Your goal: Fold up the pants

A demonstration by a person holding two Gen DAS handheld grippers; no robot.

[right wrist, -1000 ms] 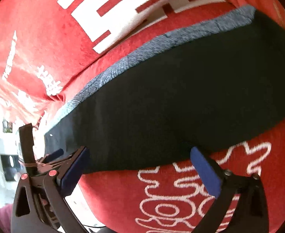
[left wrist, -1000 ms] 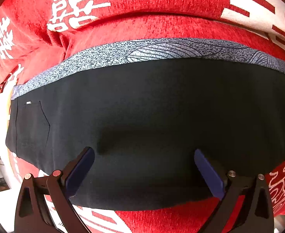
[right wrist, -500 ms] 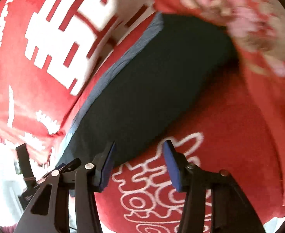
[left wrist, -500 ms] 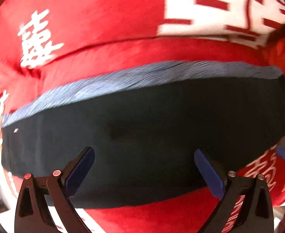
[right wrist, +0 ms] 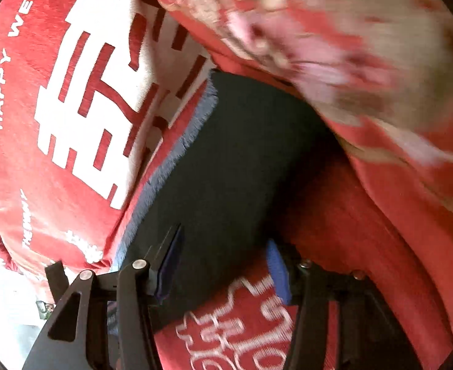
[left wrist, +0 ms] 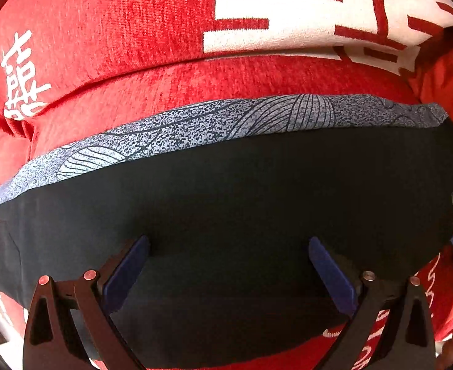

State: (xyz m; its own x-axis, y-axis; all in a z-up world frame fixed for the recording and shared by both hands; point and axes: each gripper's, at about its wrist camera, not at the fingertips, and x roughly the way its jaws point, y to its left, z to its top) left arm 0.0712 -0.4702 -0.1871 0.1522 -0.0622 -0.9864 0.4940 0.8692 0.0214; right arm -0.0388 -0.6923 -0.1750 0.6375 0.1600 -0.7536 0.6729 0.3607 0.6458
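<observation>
Black pants (left wrist: 242, 203) — grey-patterned band (left wrist: 226, 120)

My left gripper (left wrist: 226, 273) is showing two black, open-framed fingers (left wrist: 56, 317) with triangular cut-outs, each carrying a dark blue pad (left wrist: 126, 273) on its inner face and two small silver screws, reddish-tinted at 8 o'clock. My right gripper (right wrist: 223, 273) is wearing the same black frame, silver screws and blue pads (right wrist: 277, 273), brighter at 5 o'clock.

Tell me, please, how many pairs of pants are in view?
1: the dark pants lie flat on the red blanket, under both open grippers; others could be hidden.
</observation>
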